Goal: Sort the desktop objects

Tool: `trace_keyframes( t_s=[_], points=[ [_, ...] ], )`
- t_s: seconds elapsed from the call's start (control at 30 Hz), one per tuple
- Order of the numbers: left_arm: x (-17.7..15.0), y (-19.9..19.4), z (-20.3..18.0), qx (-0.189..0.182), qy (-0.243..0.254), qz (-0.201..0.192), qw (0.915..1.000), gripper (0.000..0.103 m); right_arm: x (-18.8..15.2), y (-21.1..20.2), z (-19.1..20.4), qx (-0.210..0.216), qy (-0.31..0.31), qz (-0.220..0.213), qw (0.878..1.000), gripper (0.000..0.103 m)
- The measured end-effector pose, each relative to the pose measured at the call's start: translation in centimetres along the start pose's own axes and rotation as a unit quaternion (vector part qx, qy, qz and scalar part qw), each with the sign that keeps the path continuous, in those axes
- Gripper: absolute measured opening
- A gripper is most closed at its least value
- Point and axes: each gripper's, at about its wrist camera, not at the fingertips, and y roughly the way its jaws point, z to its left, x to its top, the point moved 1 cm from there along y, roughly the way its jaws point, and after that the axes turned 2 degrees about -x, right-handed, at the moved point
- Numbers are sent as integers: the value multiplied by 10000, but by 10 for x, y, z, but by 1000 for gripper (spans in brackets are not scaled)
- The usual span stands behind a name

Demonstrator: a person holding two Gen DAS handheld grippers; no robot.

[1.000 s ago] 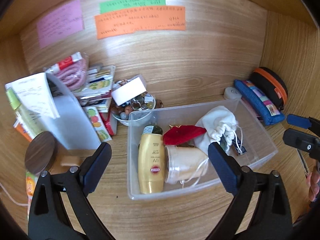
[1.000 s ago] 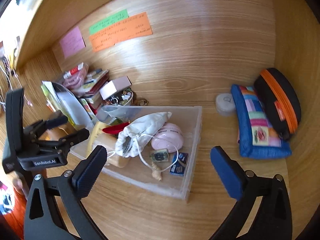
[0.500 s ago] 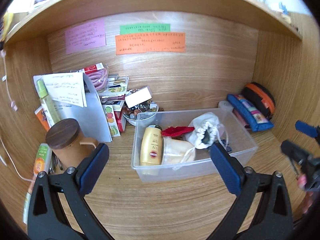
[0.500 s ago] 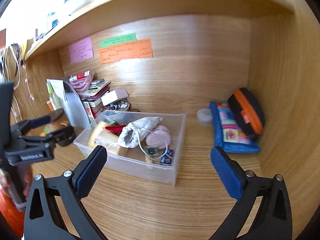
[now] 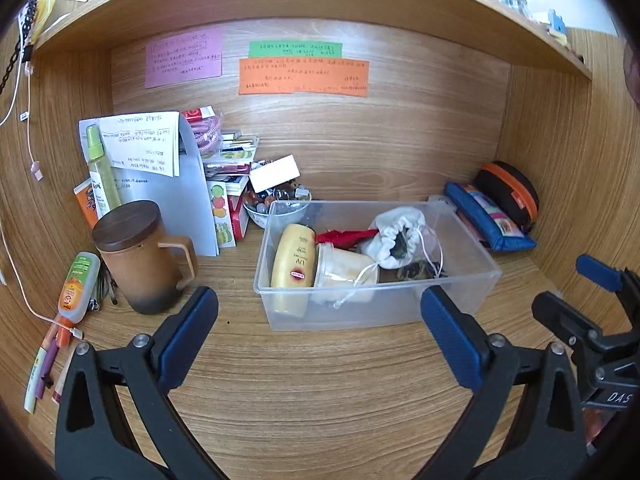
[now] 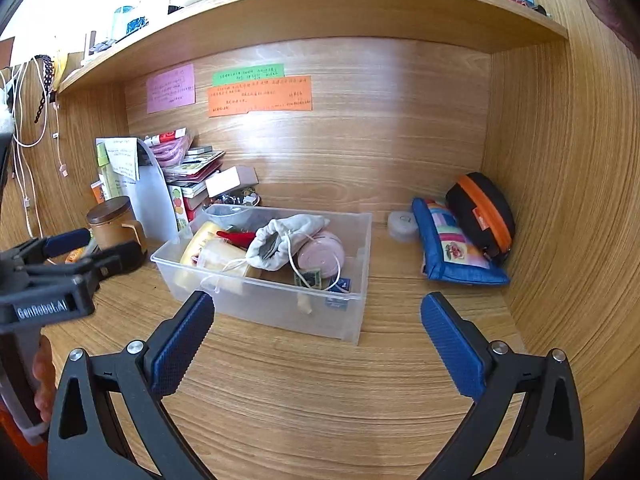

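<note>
Both tongs gape empty; clear bin (image 5: 460, 292) between mug (image 5: 140, 256) and pouches (image 6: 452, 248).

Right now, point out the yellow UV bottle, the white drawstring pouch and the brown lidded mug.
yellow UV bottle (image 5: 291, 264), left wrist view, on its front label.
white drawstring pouch (image 6: 276, 240), right wrist view, on its cloth body.
brown lidded mug (image 5: 140, 268), left wrist view, on its side wall.

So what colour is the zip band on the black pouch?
Orange, clearest in the right wrist view: black pouch.
</note>
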Motion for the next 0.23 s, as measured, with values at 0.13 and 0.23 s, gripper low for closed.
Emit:
trace_keyframes(
  t_s=[0.13,0.23],
  points=[
    [0,2,-2,10,10,-57,10000,103,0,4,2,-111,-61,-10,9999,103],
    [2,4,-3,-44,69,-89,9999,103,0,6,0,-113,-40,-5,9999,103]
  ],
)
